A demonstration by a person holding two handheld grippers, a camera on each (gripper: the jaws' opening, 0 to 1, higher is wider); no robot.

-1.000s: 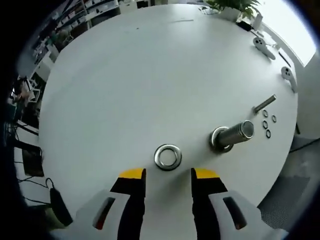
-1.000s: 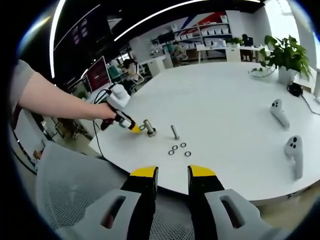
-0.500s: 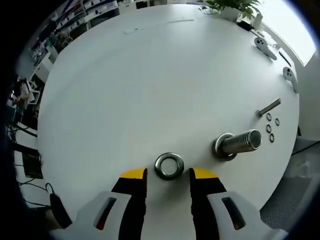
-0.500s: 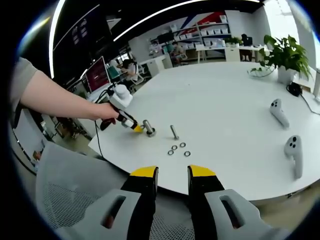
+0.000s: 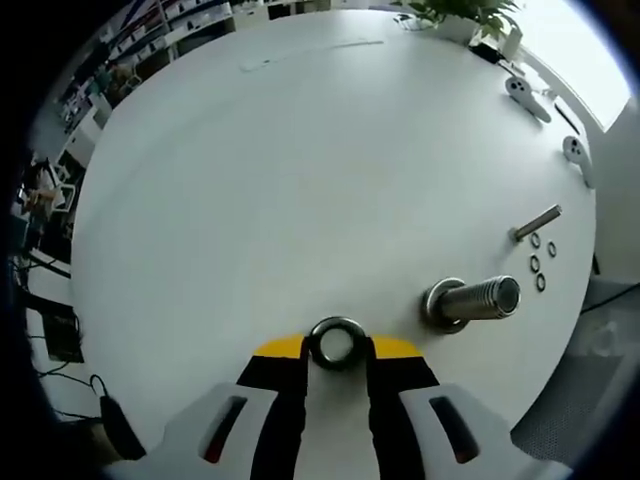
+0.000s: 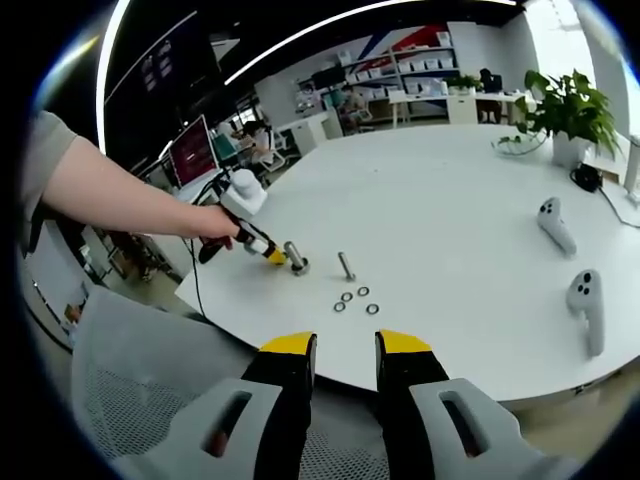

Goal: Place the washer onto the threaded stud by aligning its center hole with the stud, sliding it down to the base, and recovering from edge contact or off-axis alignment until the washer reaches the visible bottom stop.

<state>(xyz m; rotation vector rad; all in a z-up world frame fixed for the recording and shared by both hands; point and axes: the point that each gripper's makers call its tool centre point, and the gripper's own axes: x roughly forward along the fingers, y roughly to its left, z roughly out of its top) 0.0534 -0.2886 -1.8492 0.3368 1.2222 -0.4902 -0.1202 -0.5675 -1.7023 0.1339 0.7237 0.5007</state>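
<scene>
A shiny steel washer (image 5: 335,343) lies flat on the white table (image 5: 280,180), right between the yellow tips of my left gripper (image 5: 336,350), whose jaws press against its two sides. To its right stands the threaded stud (image 5: 475,299) on a round base flange, apart from the washer. In the right gripper view a person's hand holds the left gripper (image 6: 272,257) just left of the stud (image 6: 296,258). My right gripper (image 6: 346,350) hovers off the table's near edge, open with nothing between its jaws.
A loose bolt (image 5: 536,222) and three small rings (image 5: 538,266) lie beyond the stud. Two white controllers (image 6: 556,225) (image 6: 586,305) rest on the right of the table. A potted plant (image 6: 570,110) stands at the far right. A mesh chair (image 6: 130,400) sits below the table edge.
My left gripper has moved forward until the washer sits between its tips, and its jaws have narrowed onto it. The right gripper has held still.
</scene>
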